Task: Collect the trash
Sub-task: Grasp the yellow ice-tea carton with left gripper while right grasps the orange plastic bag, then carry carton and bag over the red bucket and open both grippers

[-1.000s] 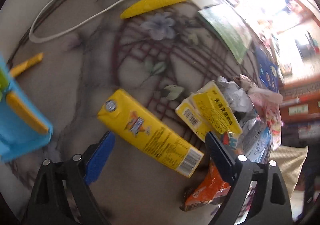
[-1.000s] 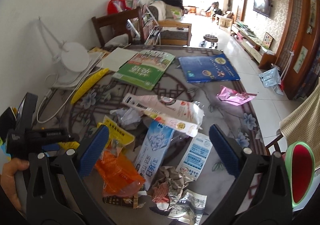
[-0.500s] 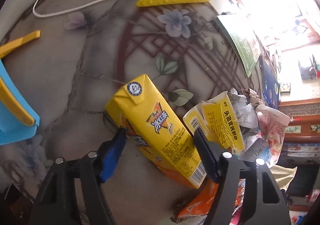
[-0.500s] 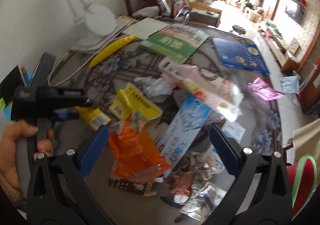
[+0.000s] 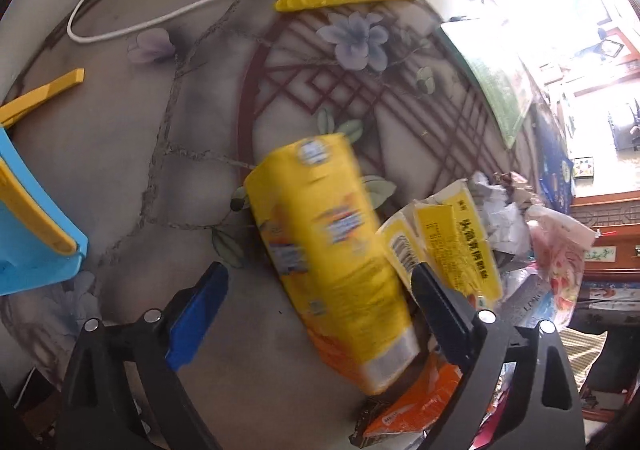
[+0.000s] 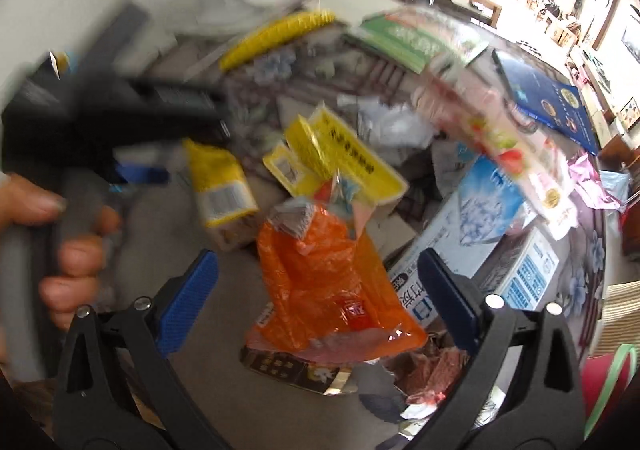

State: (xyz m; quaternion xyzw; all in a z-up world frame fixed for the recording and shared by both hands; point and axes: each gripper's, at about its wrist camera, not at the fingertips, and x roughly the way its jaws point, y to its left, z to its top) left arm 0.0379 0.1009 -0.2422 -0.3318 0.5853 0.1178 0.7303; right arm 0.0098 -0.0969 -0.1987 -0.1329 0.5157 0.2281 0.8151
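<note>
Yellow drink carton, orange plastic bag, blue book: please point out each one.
yellow drink carton [image 5: 328,250], left wrist view, middle of its printed face
orange plastic bag [image 6: 328,282], right wrist view, its crinkled centre
blue book [image 6: 548,98], right wrist view, its cover

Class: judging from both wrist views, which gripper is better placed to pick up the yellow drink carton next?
Left. The left gripper is open with the yellow drink carton lying between its fingers. The right gripper, also open, frames the orange plastic wrapper instead.
</note>
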